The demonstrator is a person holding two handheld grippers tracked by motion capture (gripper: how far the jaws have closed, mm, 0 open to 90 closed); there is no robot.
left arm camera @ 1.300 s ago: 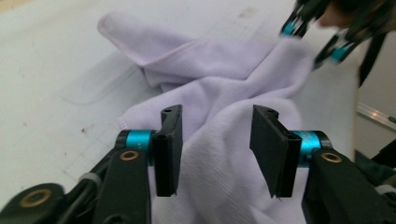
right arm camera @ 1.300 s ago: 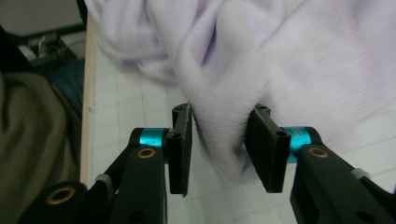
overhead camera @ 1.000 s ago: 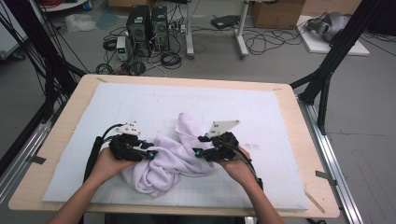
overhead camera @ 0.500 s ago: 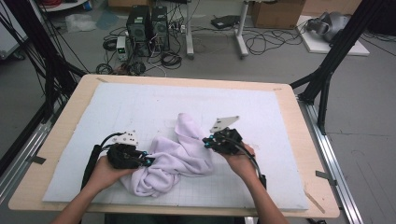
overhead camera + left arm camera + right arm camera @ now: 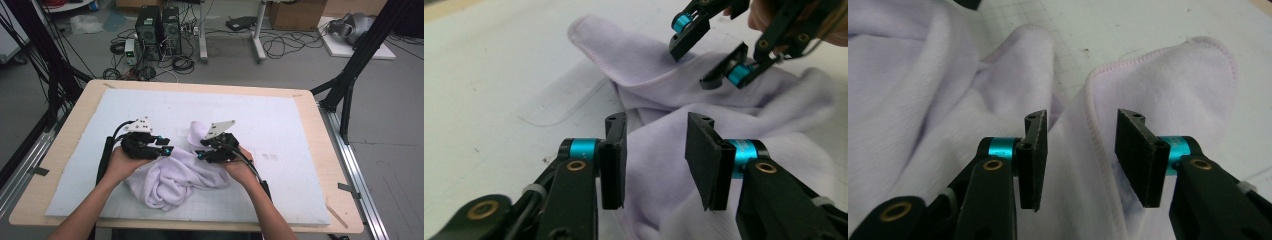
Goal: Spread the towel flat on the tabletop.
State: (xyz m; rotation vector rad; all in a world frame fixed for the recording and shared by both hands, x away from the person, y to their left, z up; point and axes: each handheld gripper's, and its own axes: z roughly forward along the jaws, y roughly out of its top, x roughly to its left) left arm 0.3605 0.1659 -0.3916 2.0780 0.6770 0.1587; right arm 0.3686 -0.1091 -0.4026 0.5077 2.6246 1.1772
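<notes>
No brand or writing can be read on anything here. One lavender towel (image 5: 172, 175) lies crumpled near the front middle of the white mat (image 5: 280, 120), its bunched bulk running from near left to far right, with a stitched corner pointing away. Two grippers work it: the left gripper (image 5: 656, 150) and right gripper (image 5: 1080, 150) have both just been opening, pads apart, cloth lying between them unpinched.
</notes>
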